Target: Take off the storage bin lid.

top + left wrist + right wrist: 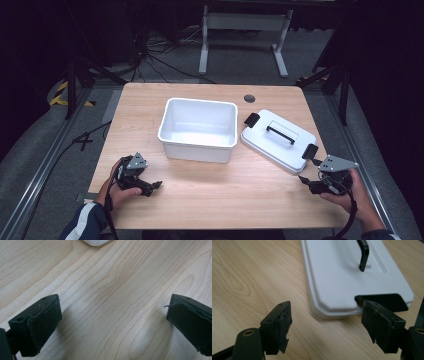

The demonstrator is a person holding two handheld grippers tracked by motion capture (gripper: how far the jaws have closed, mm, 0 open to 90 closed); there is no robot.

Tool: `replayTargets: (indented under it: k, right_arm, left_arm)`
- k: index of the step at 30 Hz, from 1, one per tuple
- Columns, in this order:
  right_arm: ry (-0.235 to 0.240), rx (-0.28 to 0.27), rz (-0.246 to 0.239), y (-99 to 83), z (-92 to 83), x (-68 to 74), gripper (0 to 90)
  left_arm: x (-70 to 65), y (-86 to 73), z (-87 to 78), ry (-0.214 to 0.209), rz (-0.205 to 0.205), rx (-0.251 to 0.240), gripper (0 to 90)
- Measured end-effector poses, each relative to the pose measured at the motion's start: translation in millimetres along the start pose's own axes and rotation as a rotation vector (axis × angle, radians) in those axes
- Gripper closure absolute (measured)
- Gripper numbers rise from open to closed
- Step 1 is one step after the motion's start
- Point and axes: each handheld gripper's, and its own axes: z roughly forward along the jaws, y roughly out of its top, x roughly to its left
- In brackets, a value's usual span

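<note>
A white open tub point(198, 128) stands mid-table. Its white lid point(278, 140) lies flat to the right, with a black handle point(282, 134) and black end clips. My right gripper point(306, 176) is held low by the lid's near right corner, open, jaws wide apart. In the right gripper view the lid point(352, 277) lies just ahead of the right gripper point(327, 323), and nothing sits between the pads. My left gripper point(155, 185) rests near the table's front left, open. In the left gripper view the left gripper point(113, 322) frames bare wood, with a corner of the tub point(96, 242) at the top edge.
The wooden table point(210, 200) has a round cable hole point(249, 98) at the back right. Beyond the far edge stand a white frame point(245, 30) and loose cables on a grey floor. Dark stands flank both back corners.
</note>
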Motion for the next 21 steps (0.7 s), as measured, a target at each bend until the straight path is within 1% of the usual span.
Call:
replayTargets:
  k: [3, 6, 7, 8, 10, 12, 13, 14, 21]
  right_arm:
    - [0.016, 0.011, 0.016, -10.3, 7.8, 3.2, 23.8]
    - [0.037, 0.01, 0.048, -22.3, 16.4, 4.7, 23.6]
    - [0.045, 0.012, 0.067, -25.7, 18.4, 5.2, 22.9]
    - [0.046, 0.008, 0.077, -29.2, 20.2, 5.1, 22.9]
    - [0.065, 0.001, 0.111, -35.3, 23.3, 4.5, 21.9]
    - [0.08, -0.05, 0.165, -43.3, 25.8, 2.0, 20.3]
    - [0.092, -0.051, 0.191, -44.7, 26.5, 0.8, 19.9]
    - [0.1, -0.041, 0.216, -45.1, 26.8, -0.7, 18.8]
    - [0.098, -0.036, 0.227, -45.2, 27.2, -1.2, 17.5]
  left_arm:
    - [0.0, 0.0, 0.0, 0.0, 0.0, 0.0, 0.3]
    - [0.0, 0.0, 0.0, 0.0, 0.0, 0.0, 0.3]
    - [0.0, 0.0, 0.0, 0.0, 0.0, 0.0, 0.3]
    - [0.0, 0.0, 0.0, 0.0, 0.0, 0.0, 0.3]
    - [0.0, 0.1, -0.1, -0.001, -0.001, 0.001, 0.3]
    - [0.2, 0.0, -0.1, -0.001, 0.002, 0.001, 0.2]
    - [0.1, 0.0, 0.0, -0.001, 0.001, 0.0, 0.2]
    - [0.0, 0.0, 0.0, 0.0, 0.0, 0.0, 0.2]
    - [-0.8, -0.4, 0.2, 0.003, -0.01, -0.003, 0.2]
